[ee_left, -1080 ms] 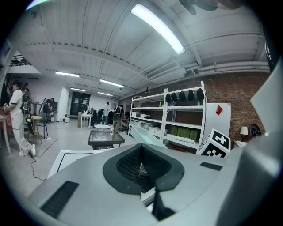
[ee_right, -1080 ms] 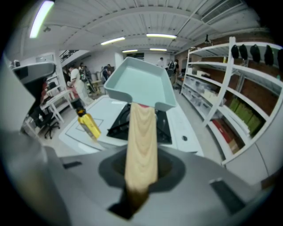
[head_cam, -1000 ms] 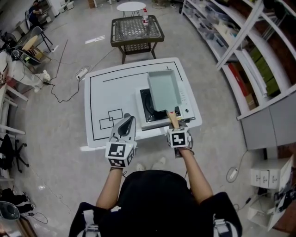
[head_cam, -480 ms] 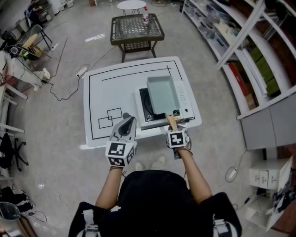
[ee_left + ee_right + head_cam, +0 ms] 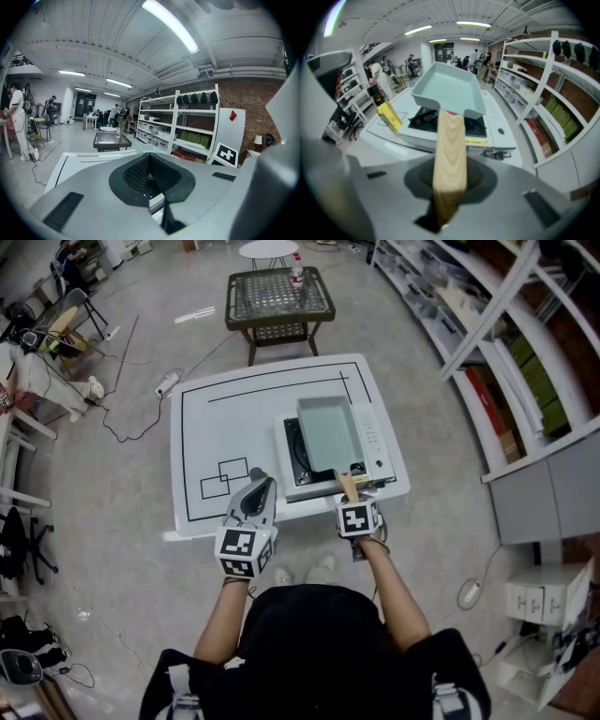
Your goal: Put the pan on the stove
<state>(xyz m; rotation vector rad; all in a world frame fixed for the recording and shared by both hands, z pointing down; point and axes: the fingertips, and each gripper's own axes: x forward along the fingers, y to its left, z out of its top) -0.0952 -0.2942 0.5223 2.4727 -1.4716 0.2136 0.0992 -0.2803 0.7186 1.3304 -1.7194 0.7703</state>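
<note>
On the stove (image 5: pixel 373 442) at the table's (image 5: pixel 225 423) right edge, rectangular pale-green pan (image 5: pixel 330 433), flat wooden handle (image 5: pixel 348 485) held by right gripper (image 5: pixel 352 496), jaws just loosening, left gripper (image 5: pixel 255 489) closed, empty.

Grey concrete floor (image 5: pixel 94 549), wicker table (image 5: pixel 277 326), white shelving (image 5: pixel 487 310), brick wall (image 5: pixel 243 96), ceiling strip lights (image 5: pixel 171 26)

The pan (image 5: pixel 330 434) is pale green, its handle (image 5: pixel 450 150) light wood-grain, the table (image 5: pixel 234 418) white, black-lined.
</note>
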